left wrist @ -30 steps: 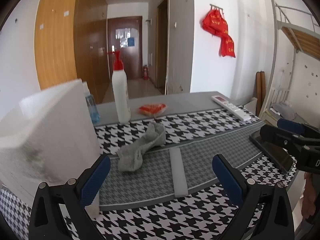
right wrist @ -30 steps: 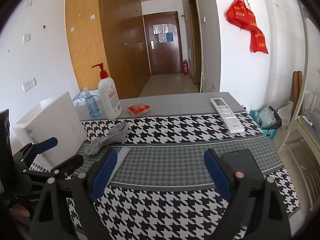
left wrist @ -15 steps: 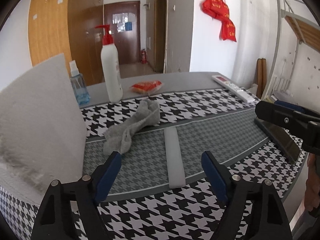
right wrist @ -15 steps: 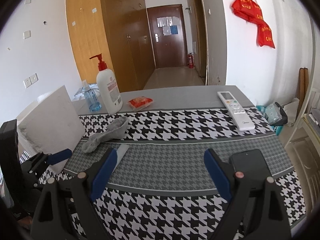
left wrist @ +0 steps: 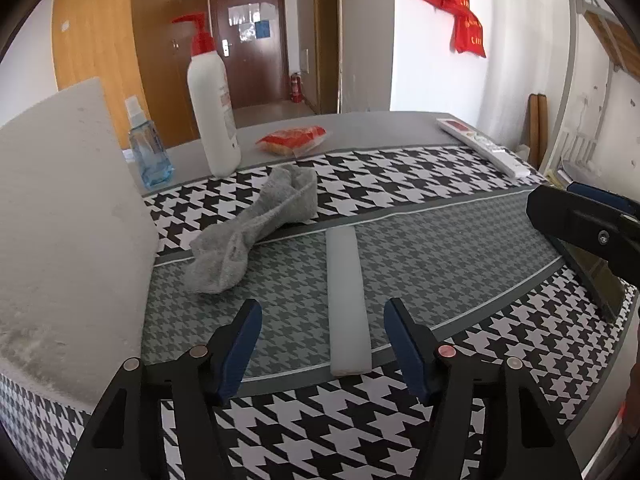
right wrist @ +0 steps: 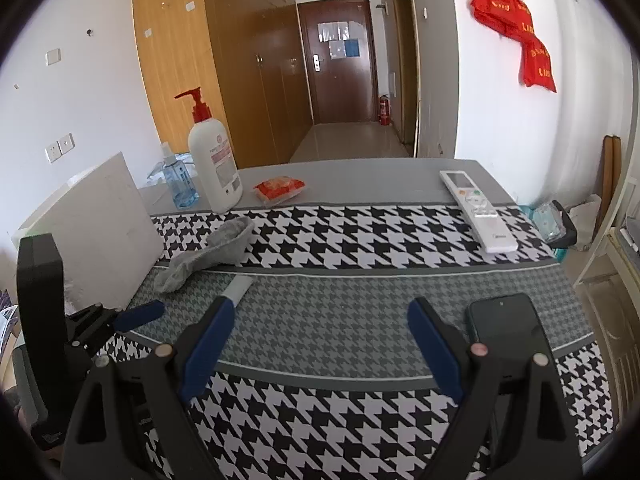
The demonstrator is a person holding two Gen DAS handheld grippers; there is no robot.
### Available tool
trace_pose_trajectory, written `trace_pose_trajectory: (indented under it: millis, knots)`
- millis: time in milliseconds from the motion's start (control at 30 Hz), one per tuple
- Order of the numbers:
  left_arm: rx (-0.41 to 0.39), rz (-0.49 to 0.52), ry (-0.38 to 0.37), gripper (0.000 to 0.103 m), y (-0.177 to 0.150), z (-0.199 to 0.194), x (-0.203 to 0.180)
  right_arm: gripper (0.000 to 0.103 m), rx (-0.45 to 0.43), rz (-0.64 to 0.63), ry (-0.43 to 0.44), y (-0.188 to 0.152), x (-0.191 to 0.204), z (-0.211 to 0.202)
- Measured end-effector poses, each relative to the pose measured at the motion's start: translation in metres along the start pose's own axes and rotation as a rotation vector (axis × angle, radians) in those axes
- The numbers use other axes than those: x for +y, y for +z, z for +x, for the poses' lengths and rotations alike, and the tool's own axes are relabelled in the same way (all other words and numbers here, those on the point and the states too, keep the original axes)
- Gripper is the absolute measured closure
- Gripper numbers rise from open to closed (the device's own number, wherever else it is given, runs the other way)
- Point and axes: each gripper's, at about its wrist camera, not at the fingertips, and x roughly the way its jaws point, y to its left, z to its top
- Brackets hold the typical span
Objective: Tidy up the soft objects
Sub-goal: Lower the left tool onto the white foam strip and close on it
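The left hand-held gripper (left wrist: 322, 334) was closing around the near end of the white strip (left wrist: 346, 300) (pads not yet touching it). A grey sock (left wrist: 256, 228) lay just left of the strip, and the right hand-held gripper (right wrist: 320, 340) stood wide open and empty, well right of it.

Pump bottle (right wrist: 214, 168), spray bottle (right wrist: 178, 184), remote (right wrist: 478, 210), phone (right wrist: 506, 322) on houndstooth cloth (right wrist: 360, 240).

Grey sock (left wrist: 256, 232), crumpled and twisted, lies flat on the houndstooth surface (left wrist: 400, 184), running from 7 o'clock to 1 o'clock, open cuff at the far end, approx. across the pale stripe btwn the b/w and grey zones. White foam strip (left wrist: 346, 300), long, flat, straight, lies just beside it at 3 o'clock, not touching.
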Motion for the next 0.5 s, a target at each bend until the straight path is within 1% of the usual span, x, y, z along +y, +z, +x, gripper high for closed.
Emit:
trace_pose_trajectory:
  millis: [33, 133, 267, 367, 400, 500]
  knots:
    - [0.006, 0.0, -0.002, 0.043, 0.0, 0.001, 0.0, 0.012, 0.004, 0.001, 0.0, 0.0, 0.0, 0.001]
    - [0.021, 0.001, 0.006, 0.046, 0.001, 0.004, -0.002, 0.012, 0.013, -0.001, 0.003, -0.002, 0.0, 0.003]
    - [0.04, 0.009, -0.001, 0.048, 0.0, 0.007, -0.004, 0.012, 0.009, -0.002, 0.007, -0.001, 0.0, 0.003]
    - [0.054, 0.013, 0.006, 0.054, 0.001, 0.009, -0.006, 0.012, 0.012, -0.007, 0.009, -0.001, 0.0, 0.005]
    - [0.061, 0.013, 0.01, 0.057, 0.001, 0.011, -0.006, 0.012, 0.014, -0.008, 0.009, -0.002, 0.001, 0.006]
    - [0.079, 0.014, -0.003, 0.063, 0.001, 0.014, -0.007, 0.012, 0.019, -0.008, 0.02, -0.001, 0.001, 0.008]
